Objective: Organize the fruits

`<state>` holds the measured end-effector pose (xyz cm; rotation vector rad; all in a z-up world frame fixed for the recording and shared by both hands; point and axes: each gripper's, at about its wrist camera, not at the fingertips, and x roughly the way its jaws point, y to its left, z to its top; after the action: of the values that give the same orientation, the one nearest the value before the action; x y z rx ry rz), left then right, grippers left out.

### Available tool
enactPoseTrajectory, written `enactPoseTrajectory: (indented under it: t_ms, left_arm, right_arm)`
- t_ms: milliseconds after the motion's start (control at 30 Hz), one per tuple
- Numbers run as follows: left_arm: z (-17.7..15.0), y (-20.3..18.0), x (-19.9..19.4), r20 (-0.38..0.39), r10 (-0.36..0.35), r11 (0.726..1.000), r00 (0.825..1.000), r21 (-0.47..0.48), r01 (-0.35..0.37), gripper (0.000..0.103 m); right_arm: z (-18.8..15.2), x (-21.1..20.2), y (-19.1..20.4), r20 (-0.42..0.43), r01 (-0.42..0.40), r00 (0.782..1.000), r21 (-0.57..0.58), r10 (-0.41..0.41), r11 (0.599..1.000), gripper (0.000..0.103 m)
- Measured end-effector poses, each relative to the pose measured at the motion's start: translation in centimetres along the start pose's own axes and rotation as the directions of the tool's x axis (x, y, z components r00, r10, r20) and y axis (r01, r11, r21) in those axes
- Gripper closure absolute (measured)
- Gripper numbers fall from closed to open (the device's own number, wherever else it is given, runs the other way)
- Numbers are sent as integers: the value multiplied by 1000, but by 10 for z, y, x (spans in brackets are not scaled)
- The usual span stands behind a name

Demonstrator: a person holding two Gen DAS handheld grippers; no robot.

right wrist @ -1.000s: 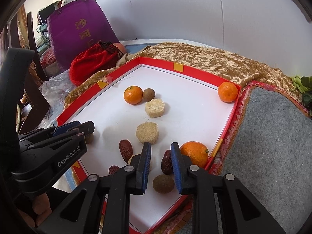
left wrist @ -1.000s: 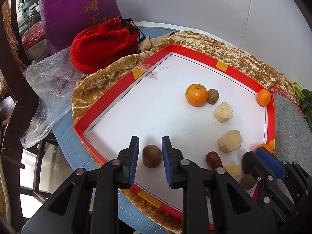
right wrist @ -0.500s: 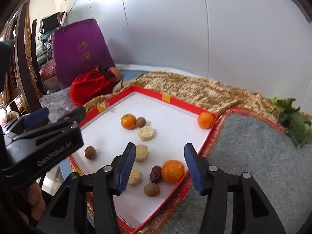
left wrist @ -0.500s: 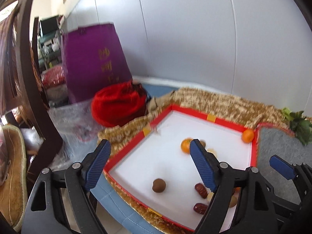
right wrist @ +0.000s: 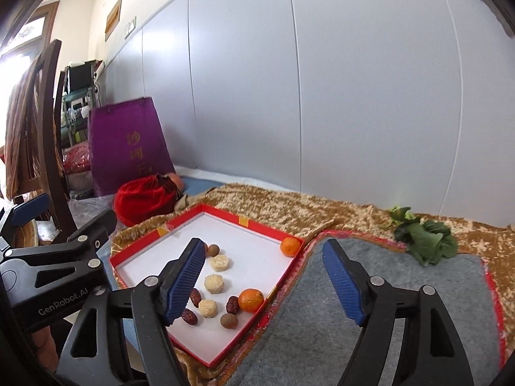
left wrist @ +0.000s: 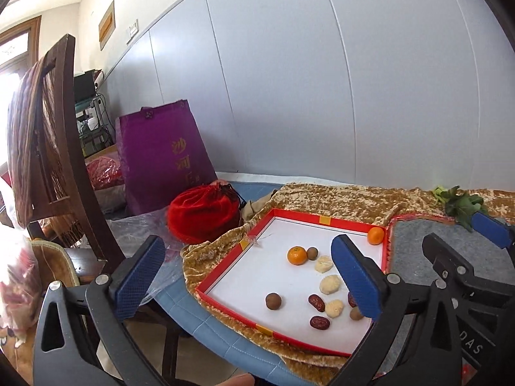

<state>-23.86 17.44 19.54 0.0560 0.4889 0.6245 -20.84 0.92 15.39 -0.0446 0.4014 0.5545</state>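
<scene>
A red-rimmed white tray holds the fruit. In it lie oranges, brown round fruits, red dates and pale cakes. My left gripper is open and empty, held high and back from the tray. My right gripper is open and empty, above the tray's near right edge; its body also shows in the left wrist view.
A red drawstring pouch and a purple bag stand left of the tray. A gold cloth lies under it, a grey mat to its right with green leaves behind. A wooden chair stands at left.
Both grippers have opened wide and pulled up and back from the tray. The brown fruit that sat between the left fingers now lies free on the tray.
</scene>
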Motion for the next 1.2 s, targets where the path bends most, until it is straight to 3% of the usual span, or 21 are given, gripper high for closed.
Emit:
enactPoseTrajectory:
  t_ms: [133,333,800,1200]
  left_arm:
    - [5,6,-25,8,-16,1000,1000,-9,16,0]
    - [5,17,-51,-14,-36,999,999,-15,36,0]
    - [12,61,-99,42,-6,996,999,-93,10,0]
    - [16,76,-111,49,17,993,999,-118,-11,0]
  right_arm:
    - [-3,-23,5,-14,-8,1000,-10,7,1000,16]
    - [-13,-41,15,-88,-34,996,1,34,999,16]
    - [9,-89,50,-5,-74,997,-66,74,995,16]
    - [17,-110,66,28,-88,995,-100,91,991,16]
